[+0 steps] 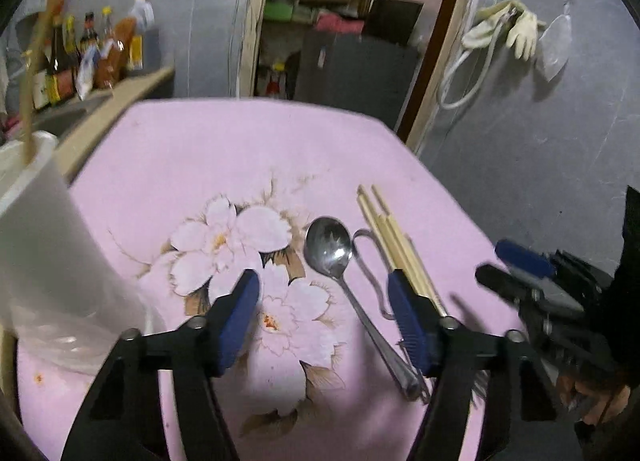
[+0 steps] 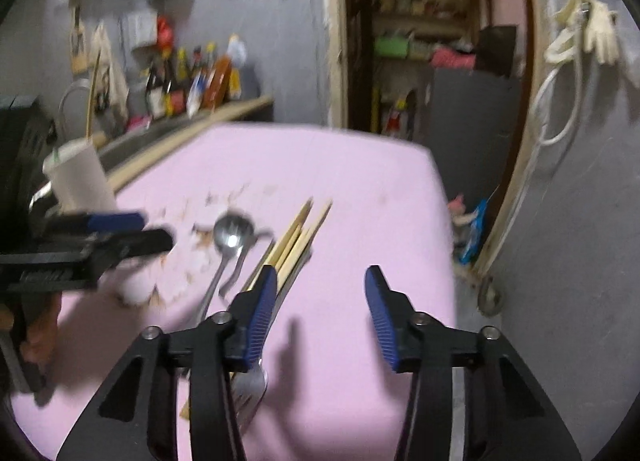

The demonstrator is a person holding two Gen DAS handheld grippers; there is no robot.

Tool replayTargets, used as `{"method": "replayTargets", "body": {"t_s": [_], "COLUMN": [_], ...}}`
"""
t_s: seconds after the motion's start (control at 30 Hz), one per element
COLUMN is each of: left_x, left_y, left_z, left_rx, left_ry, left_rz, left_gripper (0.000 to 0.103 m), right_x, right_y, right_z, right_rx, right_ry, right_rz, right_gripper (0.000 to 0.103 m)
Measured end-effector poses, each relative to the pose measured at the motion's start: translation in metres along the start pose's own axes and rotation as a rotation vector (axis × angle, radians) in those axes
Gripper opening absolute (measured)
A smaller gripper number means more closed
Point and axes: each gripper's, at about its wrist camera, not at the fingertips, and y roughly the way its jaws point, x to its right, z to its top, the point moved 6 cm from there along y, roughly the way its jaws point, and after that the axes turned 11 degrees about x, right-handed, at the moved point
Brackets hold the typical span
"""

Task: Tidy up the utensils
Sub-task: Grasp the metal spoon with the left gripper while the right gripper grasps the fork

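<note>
We hovered both grippers, left (image 1: 324, 321) and right (image 2: 320, 317), jaws apart and empty, over the spoon (image 1: 329, 247) and chopsticks (image 1: 394, 239) lying on the pink table (image 1: 200, 149), still needing a grasp for the cup (image 1: 44, 229)

I see a glossy metal spoon (image 1: 329, 247), matt pale wooden chopsticks (image 1: 394, 239) beside it, on the counter's (image 1: 224, 149) soft pink floral cloth.

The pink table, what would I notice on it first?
Probably the shiny metal spoon, lying beside a bundle of pale wooden chopsticks near the right of the pink flowered tablecloth. Next, the tall white plastic cup at the table's left edge, with one stick standing in it.
</note>
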Motion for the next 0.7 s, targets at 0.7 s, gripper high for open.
{"method": "replayTargets", "body": {"t_s": [0.7], "left_x": [-0.026], "left_y": [0.059], "left_z": [0.012], "left_rx": [-0.13], "left_ry": [-0.096], "left_rz": [-0.043], "left_gripper": [0.023], "right_x": [-0.018], "right_y": [0.026], "right_z": [-0.017], "right_rx": [-0.152], "right_ry": [-0.122], "right_rz": [0.016], "right_gripper": [0.022]}}
